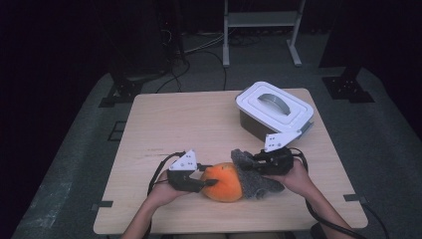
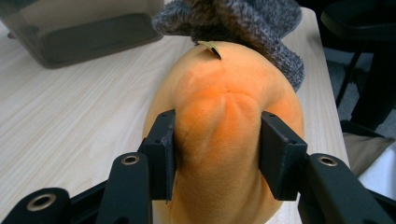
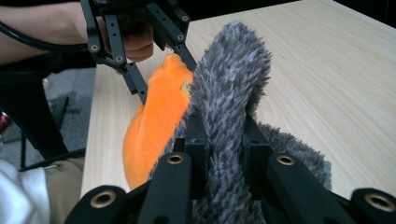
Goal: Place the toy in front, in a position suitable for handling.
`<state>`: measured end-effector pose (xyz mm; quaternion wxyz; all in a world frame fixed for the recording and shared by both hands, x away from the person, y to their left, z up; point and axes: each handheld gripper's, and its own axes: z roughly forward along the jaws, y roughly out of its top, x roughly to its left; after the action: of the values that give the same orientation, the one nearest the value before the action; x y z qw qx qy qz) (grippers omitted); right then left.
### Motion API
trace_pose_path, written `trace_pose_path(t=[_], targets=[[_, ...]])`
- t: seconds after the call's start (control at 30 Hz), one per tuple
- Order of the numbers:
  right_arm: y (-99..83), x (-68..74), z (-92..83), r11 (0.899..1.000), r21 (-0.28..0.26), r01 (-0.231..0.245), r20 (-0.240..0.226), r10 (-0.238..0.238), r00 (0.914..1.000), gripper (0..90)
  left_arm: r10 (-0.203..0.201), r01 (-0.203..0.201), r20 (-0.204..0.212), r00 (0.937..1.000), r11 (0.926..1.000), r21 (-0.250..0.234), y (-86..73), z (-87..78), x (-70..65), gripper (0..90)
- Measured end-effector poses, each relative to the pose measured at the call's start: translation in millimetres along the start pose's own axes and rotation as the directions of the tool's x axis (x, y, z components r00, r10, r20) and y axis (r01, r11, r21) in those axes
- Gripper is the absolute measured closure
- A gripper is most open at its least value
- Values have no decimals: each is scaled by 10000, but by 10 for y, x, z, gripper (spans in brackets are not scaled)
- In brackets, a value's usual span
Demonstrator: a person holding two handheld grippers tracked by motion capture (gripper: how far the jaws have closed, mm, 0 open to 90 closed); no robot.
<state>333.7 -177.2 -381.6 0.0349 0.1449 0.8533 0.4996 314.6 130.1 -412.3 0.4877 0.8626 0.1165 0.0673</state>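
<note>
Near the tabletop's front edge, left tongs pinch the orange plush toy; right tongs clamp its grey fuzzy cover.

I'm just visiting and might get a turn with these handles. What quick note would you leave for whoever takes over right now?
Left gripper: shut on the orange plush toy, near the table's front edge.
Right gripper: shut on the grey fuzzy fabric, which lies against the toy's far end.
Lidded white box sits untouched at the back right of the table.
Done: both pieces gripped. Left: probably working the fabric and the toy together or apart; which one is unclear.
</note>
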Motion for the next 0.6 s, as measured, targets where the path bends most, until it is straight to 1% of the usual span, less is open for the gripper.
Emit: trace_pose_path(t=[0.03,0.1,0.13,0.17,0.2,0.23,0.27,0.3,0.37,0.43,0.47,0.5,0.53,0.57,0.6], targets=[[7,2,34,10000,97,14,34,-14,10000,765,-46,46,18,10000,10000,-3,-19,-12,12,523],[-57,-18,100,9996,260,-134,-22,134,9999,765,-134,134,-33,9999,9999,10,-54,-47,30,524],[-57,-18,100,9996,260,-134,-22,134,9999,765,-134,134,-33,9999,9999,10,-54,-47,30,524],[-206,-55,142,9980,455,-445,5,446,9990,765,-208,208,-53,9998,9998,5,-78,-72,42,524],[-255,-71,144,9972,455,-598,-12,600,9982,765,-208,208,-53,9998,9998,5,-78,-72,42,524],[-255,-71,144,9972,455,-598,-12,600,9982,765,-242,242,-74,9997,9997,-27,-82,-78,48,524],[-330,-89,127,9950,545,-834,61,832,9965,765,-324,323,-65,9995,9994,-143,-67,-83,57,523],[-332,-86,114,9947,621,-814,118,809,9967,765,-335,334,-23,9994,9993,-195,-50,-79,58,524],[-261,-57,78,9968,540,-597,203,587,9981,765,-306,304,-67,9995,9992,-268,-8,-61,44,525],[-122,-4,51,9993,244,-283,97,281,9996,765,-307,303,-118,9995,9989,-345,32,-35,24,525],[-43,31,55,9999,164,-47,61,46,10000,764,-307,303,-118,9995,9989,-345,32,-35,24,525],[-43,31,55,9999,164,-47,61,46,10000,764,-262,257,-135,9996,9990,-360,50,-25,22,525],[84,104,96,9991,190,375,8,-375,9993,762,-322,317,-105,9994,9983,-491,63,-29,23,525],[84,104,96,9991,190,375,8,-375,9993,762,-322,317,-105,9994,9983,-491,63,-29,23,525],[117,129,148,9972,434,605,125,-611,9981,762,-368,360,-157,9992,9983,-468,39,-51,39,524]])
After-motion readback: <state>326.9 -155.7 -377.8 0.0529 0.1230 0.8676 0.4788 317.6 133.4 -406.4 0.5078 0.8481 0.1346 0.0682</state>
